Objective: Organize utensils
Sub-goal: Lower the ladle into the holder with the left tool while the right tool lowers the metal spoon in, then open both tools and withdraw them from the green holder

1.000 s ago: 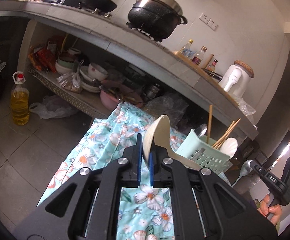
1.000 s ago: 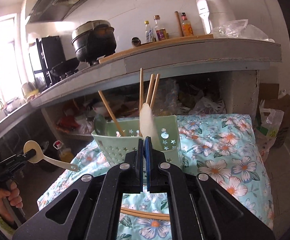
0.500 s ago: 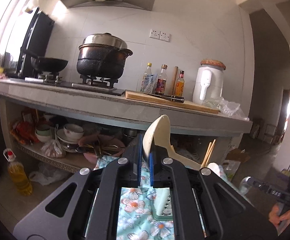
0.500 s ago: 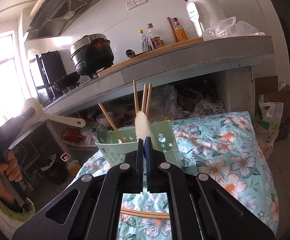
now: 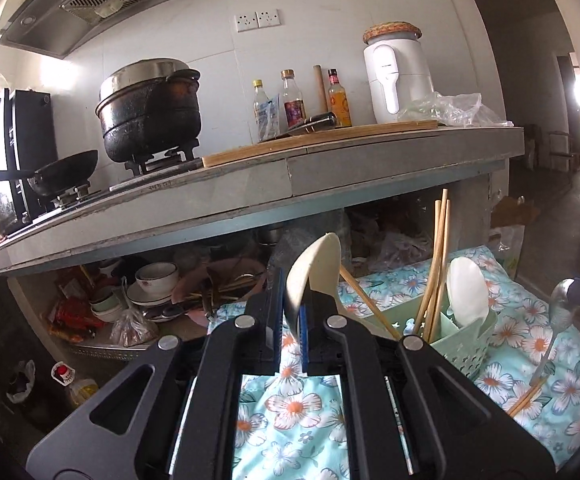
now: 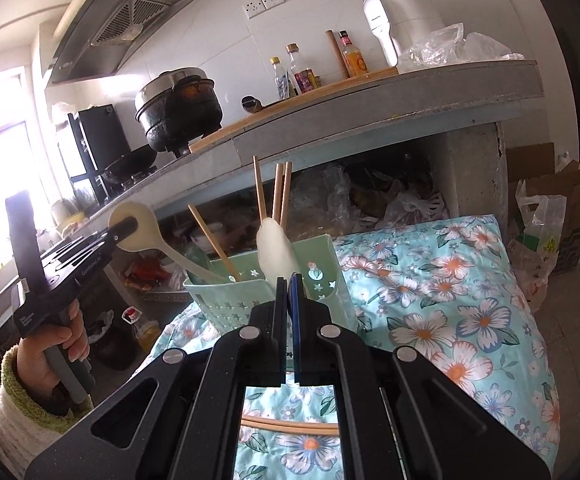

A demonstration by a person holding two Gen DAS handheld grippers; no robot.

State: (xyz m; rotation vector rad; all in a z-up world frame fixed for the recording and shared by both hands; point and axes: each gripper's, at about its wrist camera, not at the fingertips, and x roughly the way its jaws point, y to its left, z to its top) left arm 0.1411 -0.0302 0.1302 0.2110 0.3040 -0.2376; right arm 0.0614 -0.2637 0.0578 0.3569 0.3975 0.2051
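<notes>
While chopsticks [image 6: 276, 194] crowd the caddy [image 6: 250, 300], left tool [image 5: 291, 316] clamps spoon [image 5: 315, 268]

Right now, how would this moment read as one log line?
left claw: shut on cream spoon | right claw: shut on metal spoon | cream spoon: handle end at green caddy rim

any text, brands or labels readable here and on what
No text reads clearly.
White print on the black left gripper, shut on the cream plastic spoon: too small.
Grey brand mark on the white air fryer: blurred.
Labels on the three glass bottles: blurred.
Yellow print on the green plastic bag: unreadable.
</notes>
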